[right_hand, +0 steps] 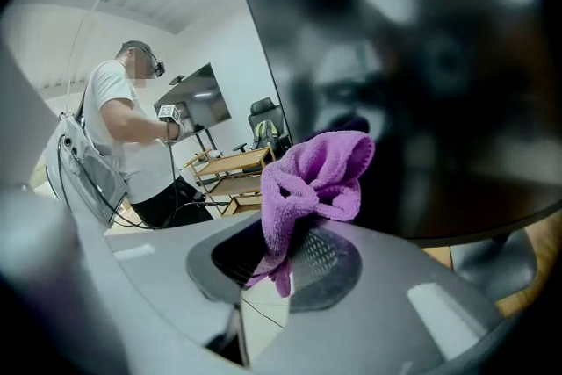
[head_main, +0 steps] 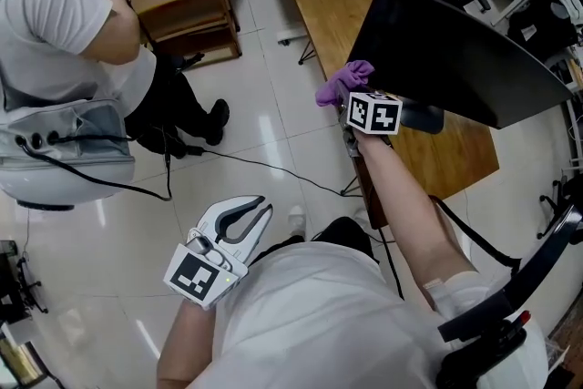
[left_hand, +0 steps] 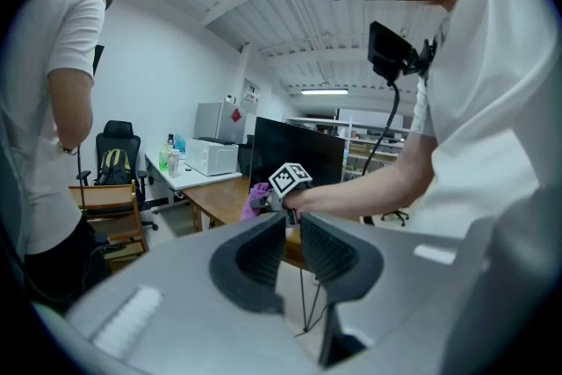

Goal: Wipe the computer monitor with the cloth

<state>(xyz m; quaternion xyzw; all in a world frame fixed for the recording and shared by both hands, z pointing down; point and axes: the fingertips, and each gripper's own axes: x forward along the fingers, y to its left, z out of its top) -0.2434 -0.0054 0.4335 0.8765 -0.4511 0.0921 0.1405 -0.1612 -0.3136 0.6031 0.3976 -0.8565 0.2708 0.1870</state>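
Nearest the person, the left tool hangs low over the tiled floor, off the tabletop's near left corner. Its jaws are drawn together with only a thin slit between the pads, and they hold nothing.

Farther out, the right tool reaches over the left edge of the wooden tabletop. Its jaws are clamped on a purple cloth, which bunches up above the pads. In the right gripper view the cloth lies against the dark screen of the computer monitor, close to its lower edge.

The monitor stands along the tabletop's right side with its screen tilted toward the person.

Beyond, well to the left, another person in a white shirt stands beside a wooden shelf cart.
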